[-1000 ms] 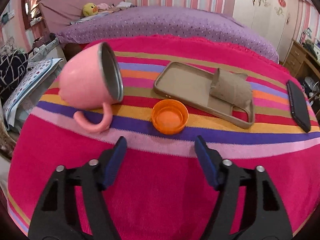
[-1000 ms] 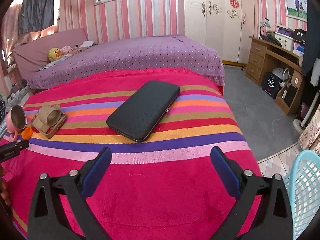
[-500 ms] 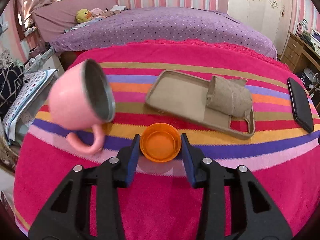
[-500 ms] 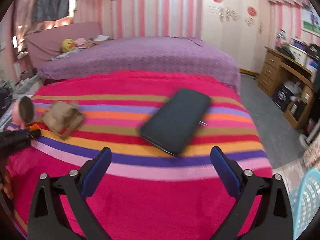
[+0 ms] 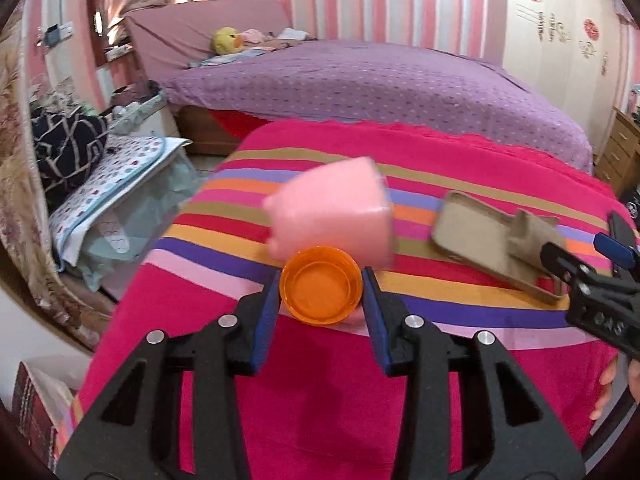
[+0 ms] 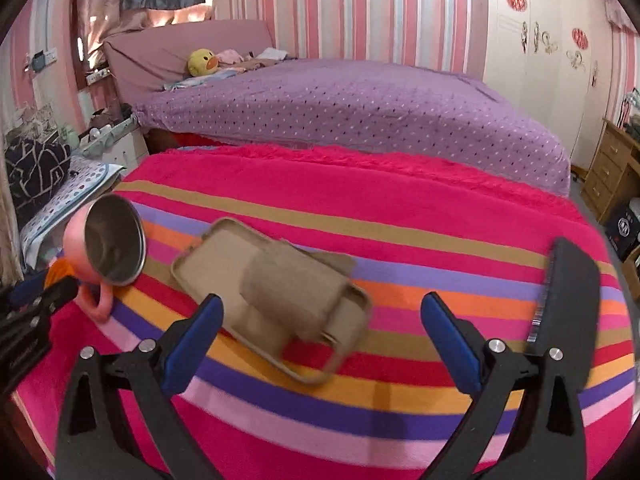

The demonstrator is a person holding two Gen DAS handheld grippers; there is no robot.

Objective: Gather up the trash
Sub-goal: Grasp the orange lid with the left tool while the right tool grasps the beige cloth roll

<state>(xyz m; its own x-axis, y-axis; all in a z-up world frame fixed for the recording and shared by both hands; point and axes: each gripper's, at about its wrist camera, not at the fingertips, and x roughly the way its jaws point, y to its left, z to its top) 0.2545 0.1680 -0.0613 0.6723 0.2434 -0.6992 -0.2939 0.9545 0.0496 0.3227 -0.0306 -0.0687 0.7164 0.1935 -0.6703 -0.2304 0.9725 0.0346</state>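
Orange cap (image 5: 321,291) pinched rim-to-rim in left gripper (image 5: 322,294) jaws, just in front of pink mug (image 5: 334,216), likely for carrying off as trash. Right gripper (image 6: 320,326) jaws spread wide, empty, poised over tan phone case (image 6: 272,296) right of mug.

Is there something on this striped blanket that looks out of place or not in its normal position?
Yes. The pink mug lies on its side at the blanket's left end, its metal-lined mouth facing sideways, not upright. Beside it, a crumpled brown paper piece sits on the tan phone case. The left gripper grips an orange cap.
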